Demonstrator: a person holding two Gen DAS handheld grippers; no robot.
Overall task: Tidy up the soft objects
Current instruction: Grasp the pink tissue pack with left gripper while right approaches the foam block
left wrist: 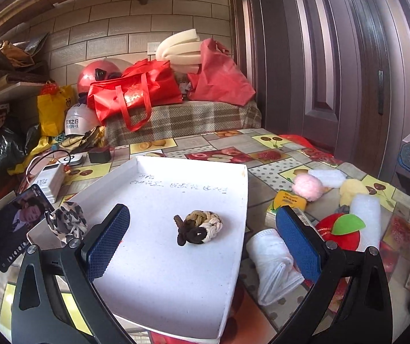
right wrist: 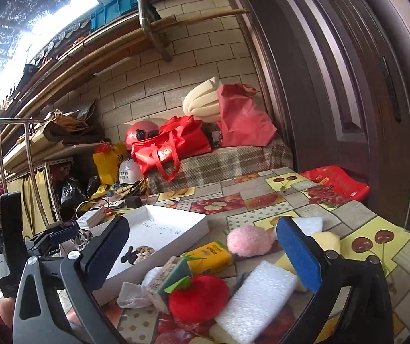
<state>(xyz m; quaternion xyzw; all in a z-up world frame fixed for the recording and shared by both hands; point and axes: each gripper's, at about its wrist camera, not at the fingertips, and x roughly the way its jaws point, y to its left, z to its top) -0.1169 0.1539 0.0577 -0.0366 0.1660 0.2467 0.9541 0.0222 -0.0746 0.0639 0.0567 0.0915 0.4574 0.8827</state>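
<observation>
A white shallow box [left wrist: 153, 281] lies on the table and holds a braided brown, tan and white rope knot [left wrist: 199, 227]. My left gripper [left wrist: 202, 240] is open and empty, hovering over the box just short of the knot. To the box's right lie soft things: a red plush apple [left wrist: 339, 233], a pink pompom [left wrist: 308, 186], a white foam block [left wrist: 366, 220], a folded white cloth [left wrist: 273, 263]. My right gripper [right wrist: 202, 255] is open and empty above the apple [right wrist: 199, 298], foam block [right wrist: 259, 298] and pompom [right wrist: 250, 240]. The box [right wrist: 176, 229] lies left.
A yellow tissue pack [right wrist: 210, 256] and a small carton [right wrist: 164, 281] lie among the soft things. A phone [left wrist: 13, 223], a patterned scrunchie [left wrist: 67, 220] and a power bank [left wrist: 48, 180] are left of the box. Red bags [left wrist: 136, 91] sit on a bench behind. A door [left wrist: 333, 57] stands right.
</observation>
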